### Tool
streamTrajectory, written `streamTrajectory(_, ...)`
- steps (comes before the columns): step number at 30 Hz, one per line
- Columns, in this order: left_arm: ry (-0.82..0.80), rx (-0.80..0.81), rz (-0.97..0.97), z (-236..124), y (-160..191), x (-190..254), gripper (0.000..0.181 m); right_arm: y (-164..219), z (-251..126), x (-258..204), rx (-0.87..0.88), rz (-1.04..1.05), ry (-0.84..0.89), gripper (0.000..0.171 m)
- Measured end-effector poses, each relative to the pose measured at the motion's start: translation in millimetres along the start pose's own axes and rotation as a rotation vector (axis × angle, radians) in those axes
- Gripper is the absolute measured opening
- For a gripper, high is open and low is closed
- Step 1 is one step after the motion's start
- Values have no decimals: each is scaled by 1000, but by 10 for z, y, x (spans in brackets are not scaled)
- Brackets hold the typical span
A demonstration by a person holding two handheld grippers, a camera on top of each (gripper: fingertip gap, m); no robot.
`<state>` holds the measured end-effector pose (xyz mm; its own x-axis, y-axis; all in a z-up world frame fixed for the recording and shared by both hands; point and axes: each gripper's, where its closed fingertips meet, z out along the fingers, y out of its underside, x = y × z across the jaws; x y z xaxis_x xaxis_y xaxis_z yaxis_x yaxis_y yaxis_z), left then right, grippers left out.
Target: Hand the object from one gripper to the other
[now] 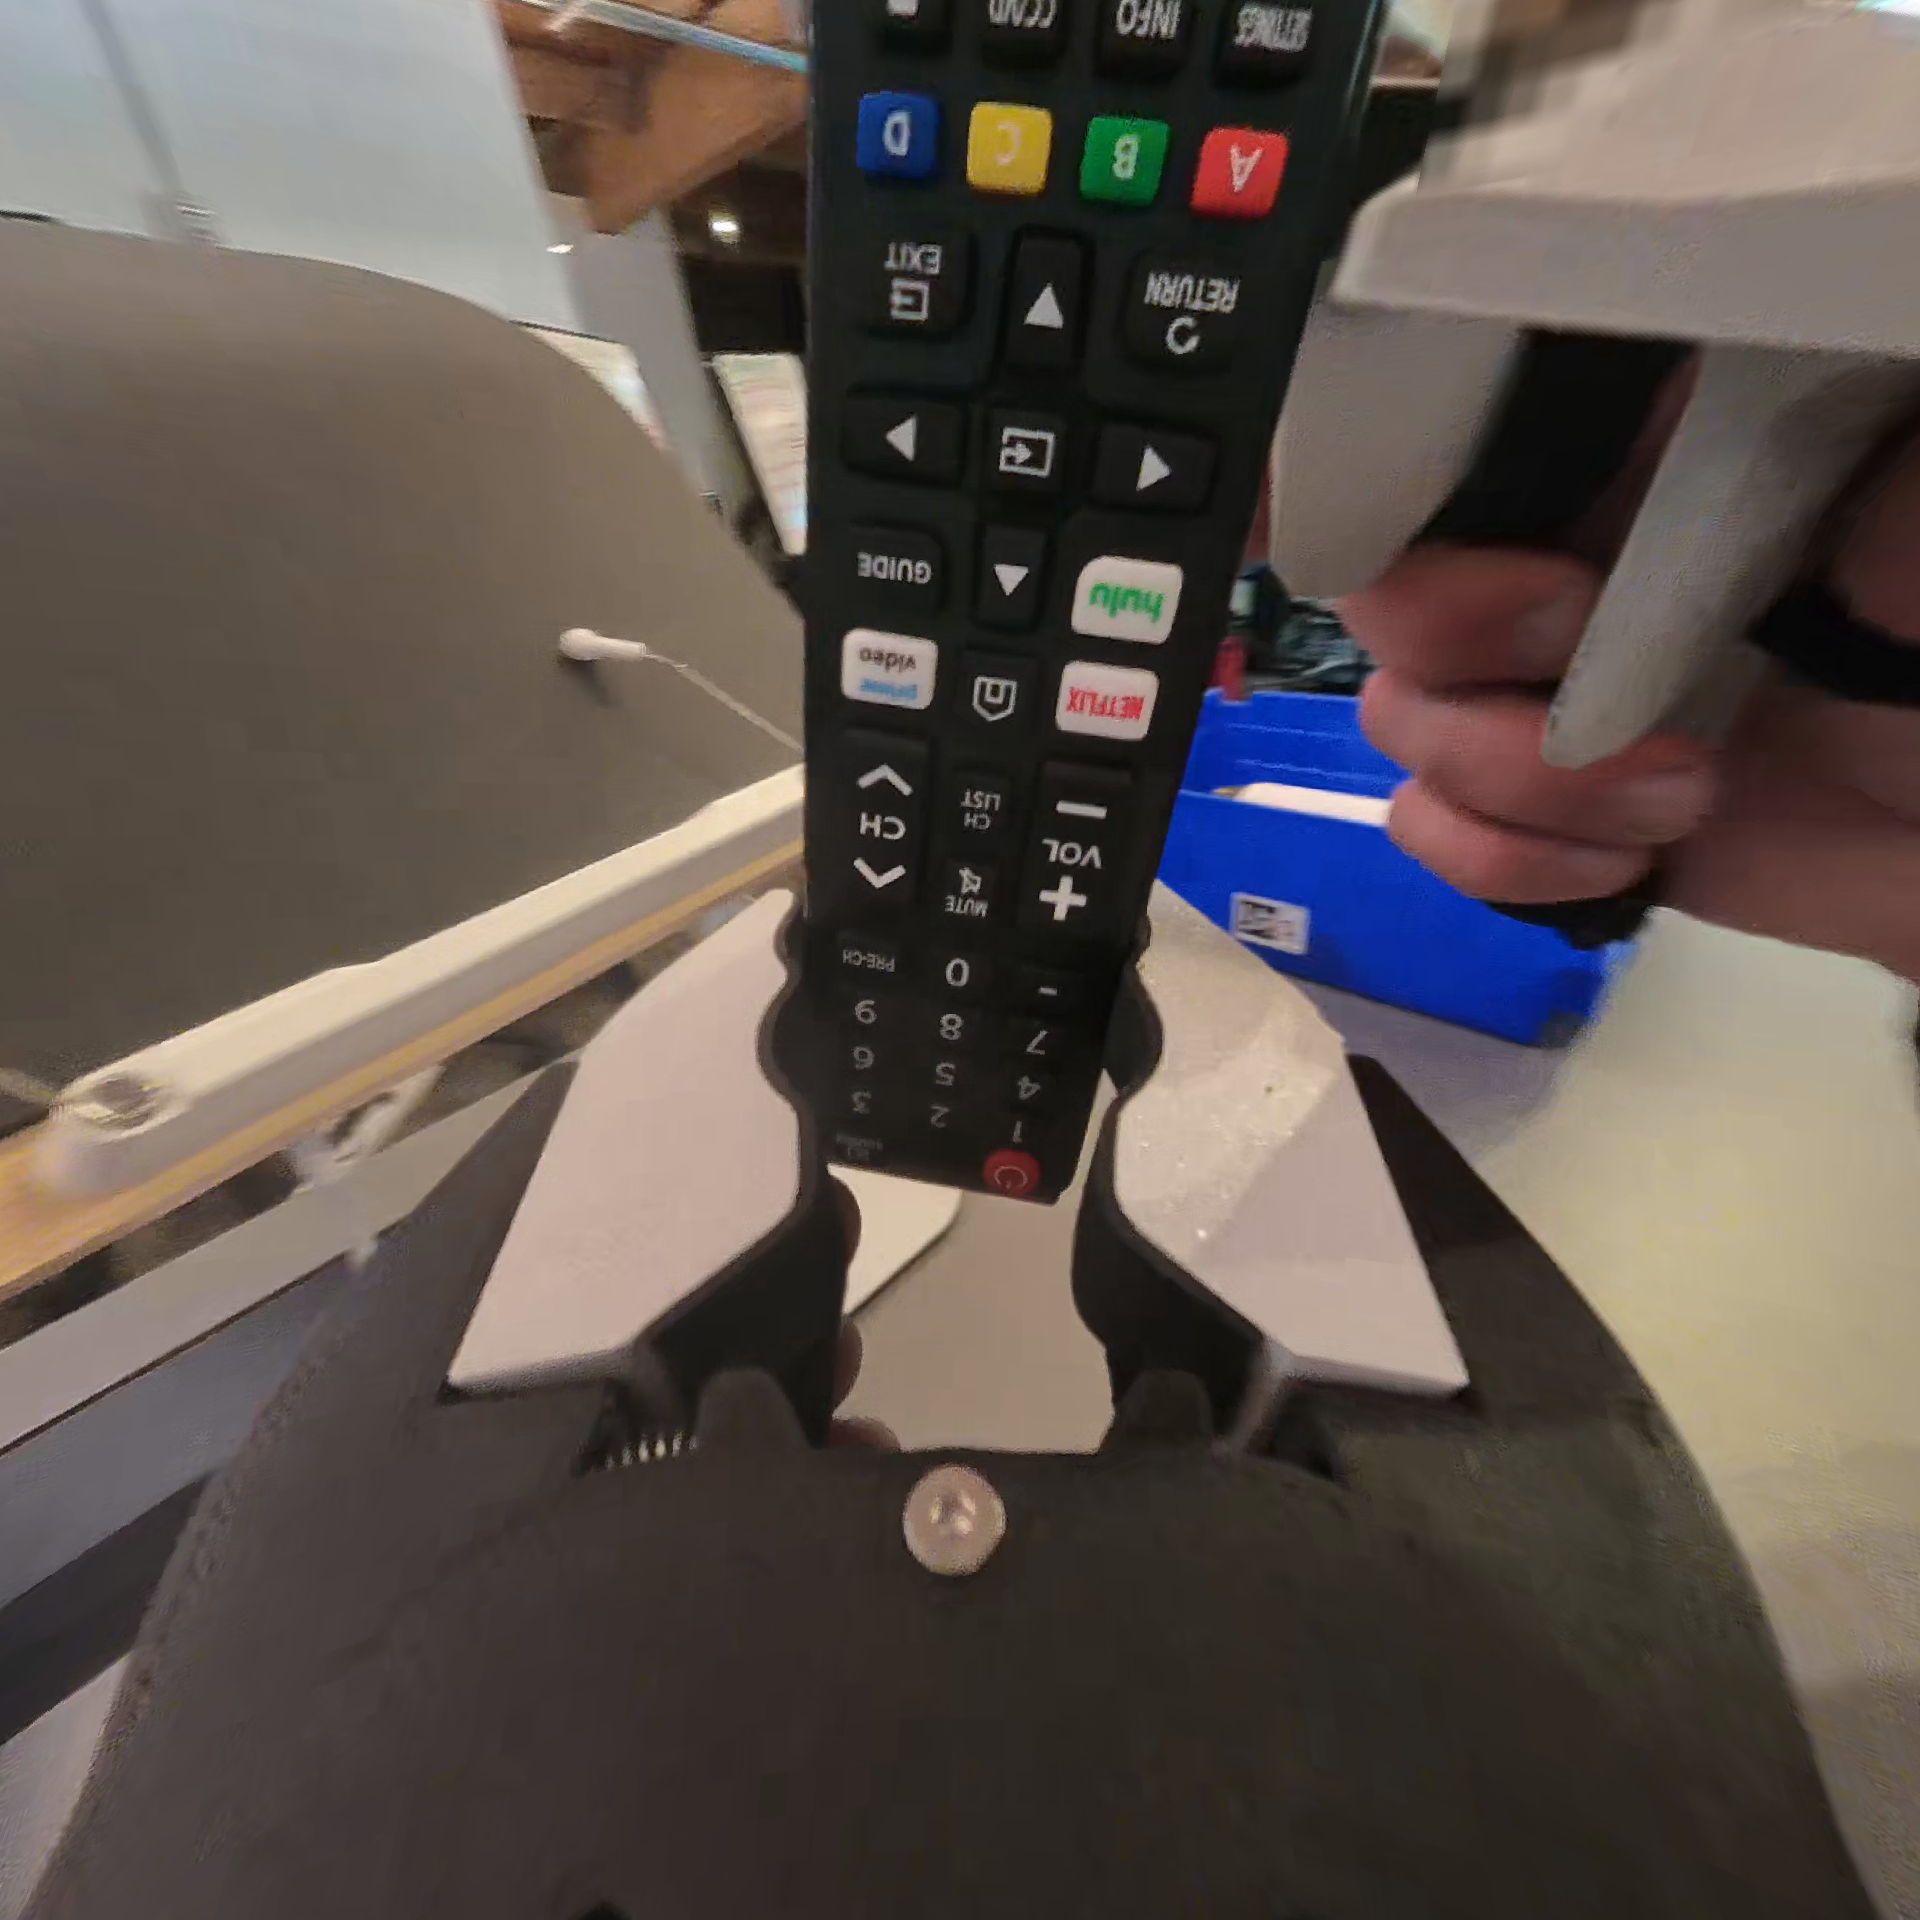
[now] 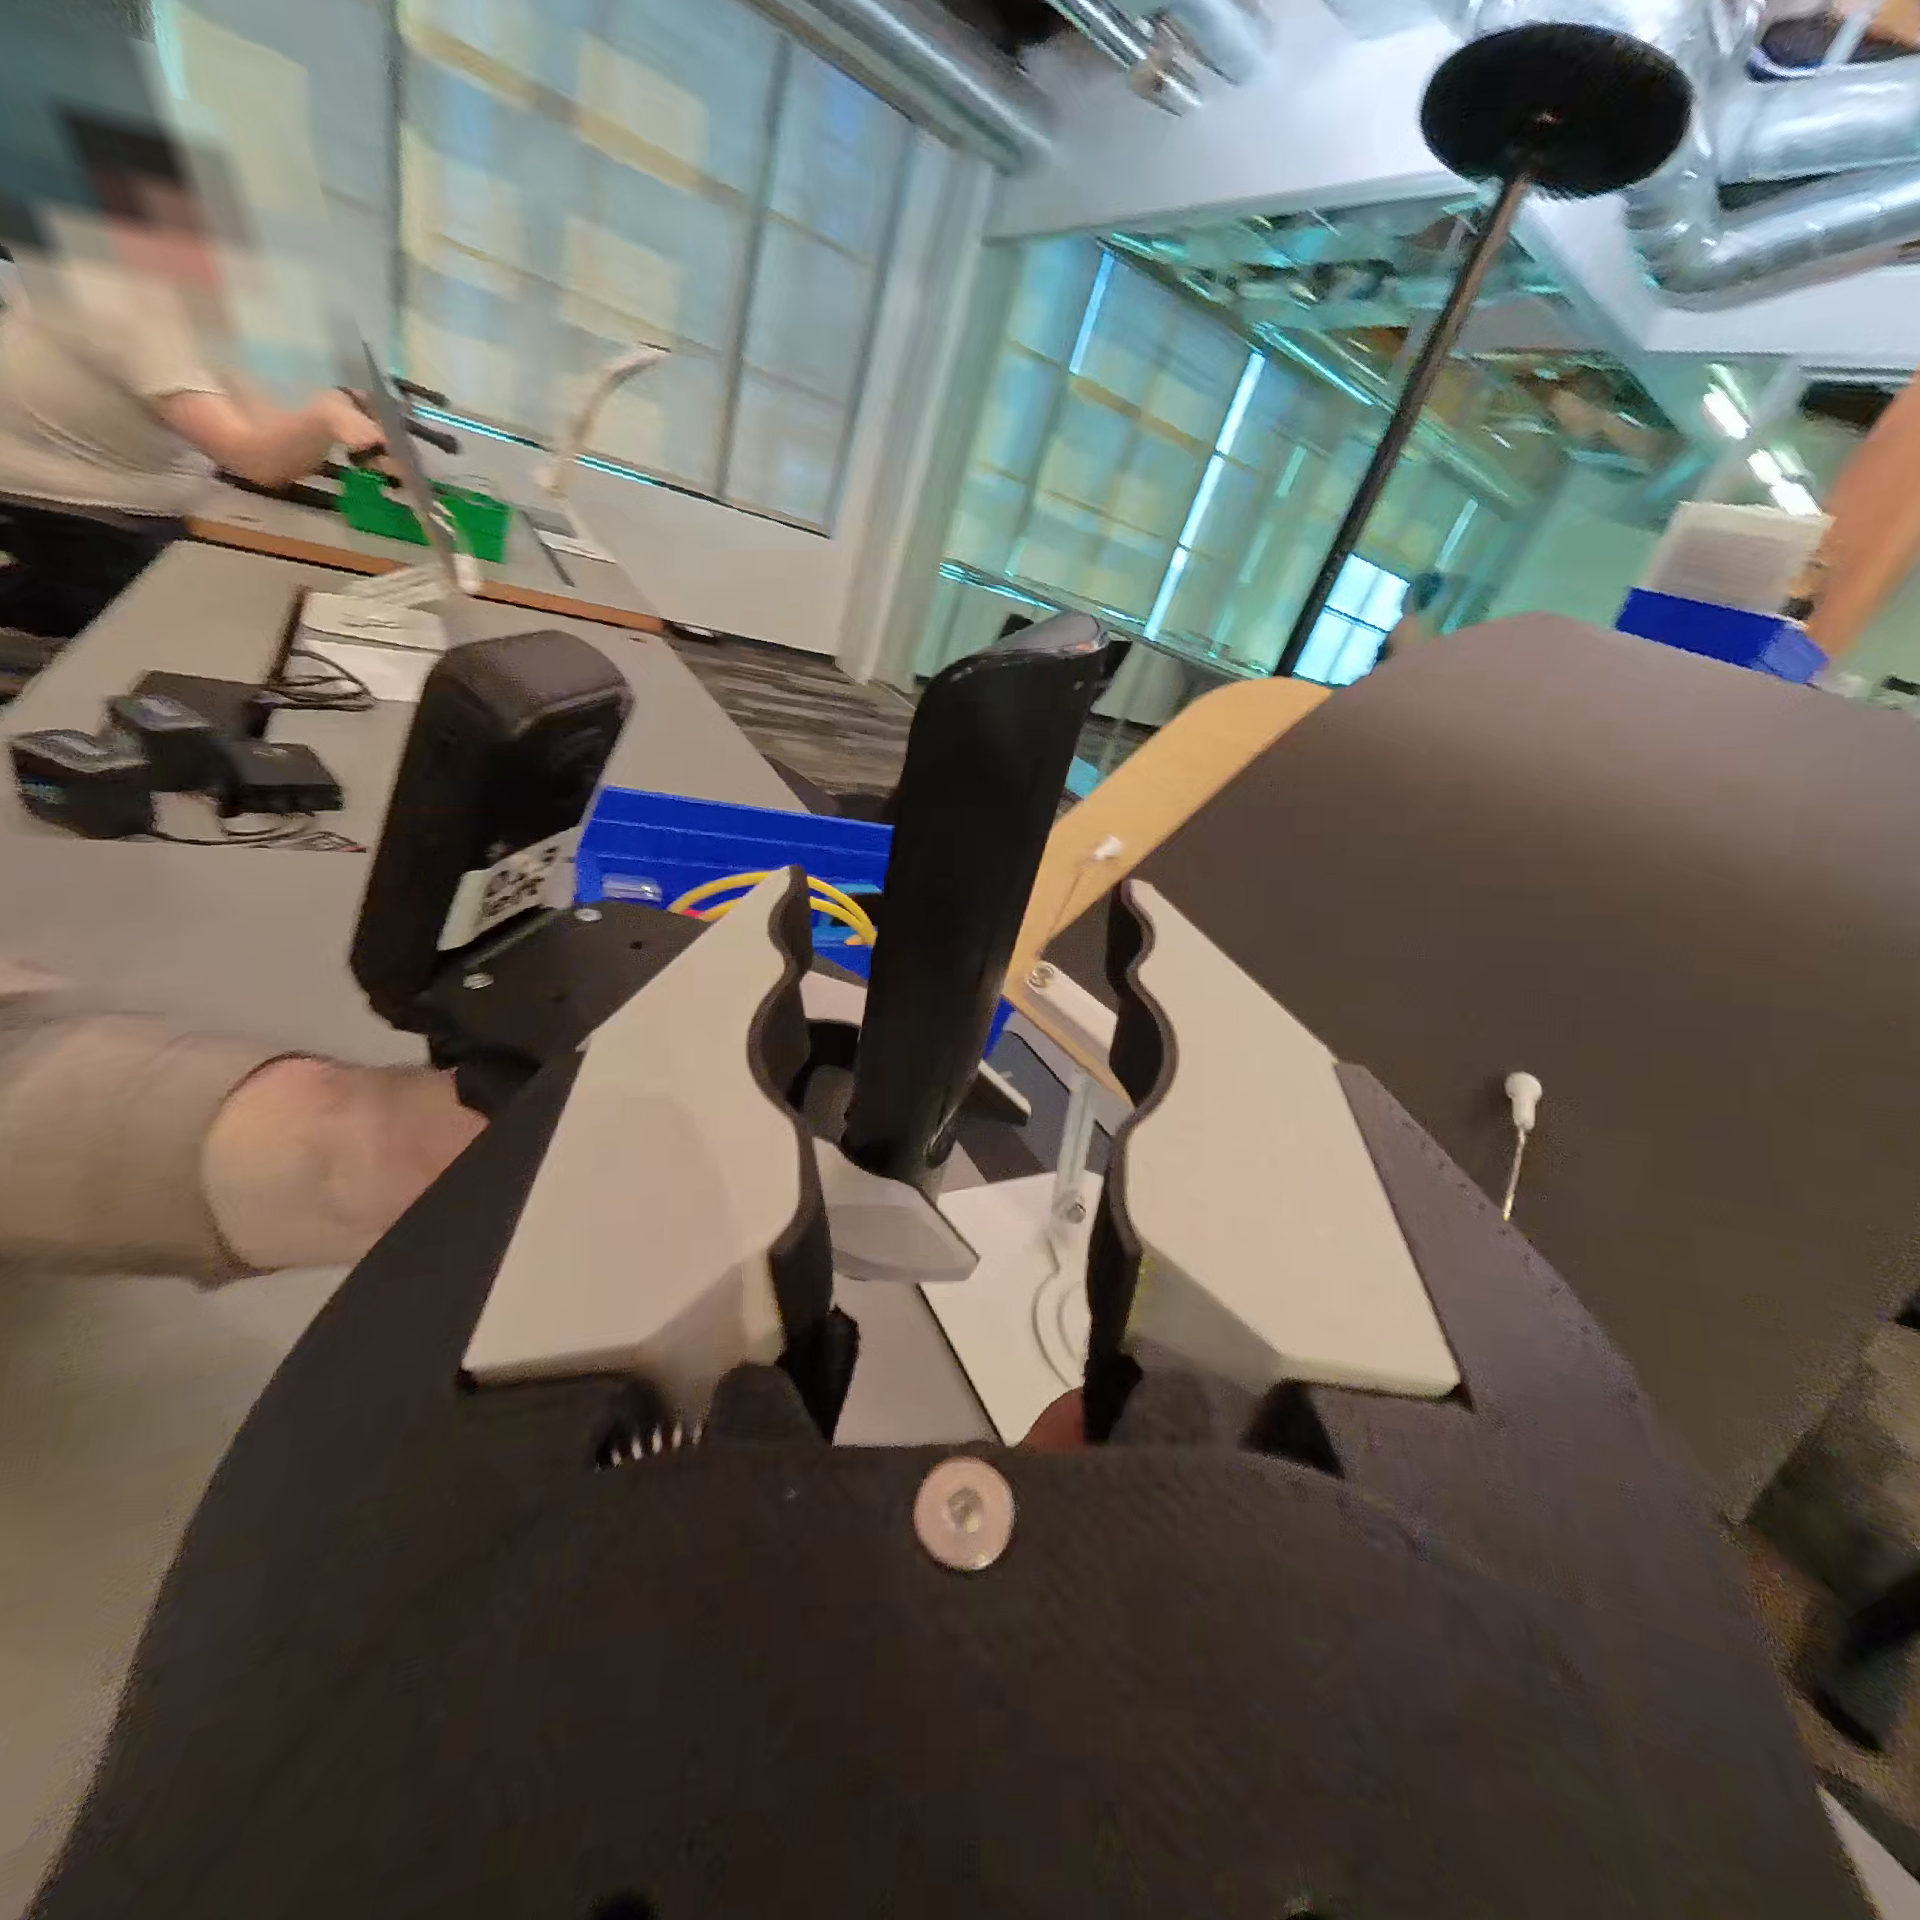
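A black TV remote (image 1: 1023, 457) with coloured buttons stands upright, keypad towards the left wrist view. My left gripper (image 1: 961, 987) is shut on its number-key end, the black pads pressing both long edges. In the right wrist view the remote (image 2: 977, 831) shows edge-on, rising between the fingers of my right gripper (image 2: 956, 935). That gripper is open, with a gap on each side of the remote. The left gripper's grey fingertip (image 2: 894, 1226) holds the remote's base there. In the left wrist view the right gripper's grey body (image 1: 1621, 208) and the hand (image 1: 1538, 727) holding it are at the upper right.
A blue bin (image 1: 1351, 894) sits on the pale table (image 1: 1662, 1195), also visible behind the remote (image 2: 727, 842). A dark grey chair back (image 1: 312, 623) is close on one side (image 2: 1507, 935). Black battery chargers (image 2: 156, 769) lie on the table at left; a person (image 2: 104, 395) works at a far table. The gap from one gripper's tips to the other's is roughly 9 centimetres.
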<state>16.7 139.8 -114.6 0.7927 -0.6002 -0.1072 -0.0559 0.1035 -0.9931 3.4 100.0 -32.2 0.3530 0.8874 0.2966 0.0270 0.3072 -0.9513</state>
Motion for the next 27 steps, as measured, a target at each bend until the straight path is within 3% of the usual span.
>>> streamTrajectory(6, -155, -45, 101, 2, 56, -84, 53, 189, 112, 142, -51, 63, 191, 38)
streamTrajectory(8, -199, -53, 144, -7, 53, -100, 53, 191, 121, 127, -35, 76, 198, 26)
streamTrajectory(15, -190, -45, 145, 9, 48, -65, 52, 150, 121, 90, 16, 150, 173, 22)
streamTrajectory(18, -63, -63, 189, 54, 74, 72, 54, 130, 80, 132, 19, 158, 141, 21)
streamTrajectory(21, 64, -71, 181, 39, 24, 169, 66, 84, 23, 120, 34, 187, 27, 21)
streamTrajectory(27, 385, -49, 56, -130, -119, 459, 65, 88, -139, -179, 0, 118, -280, 21)
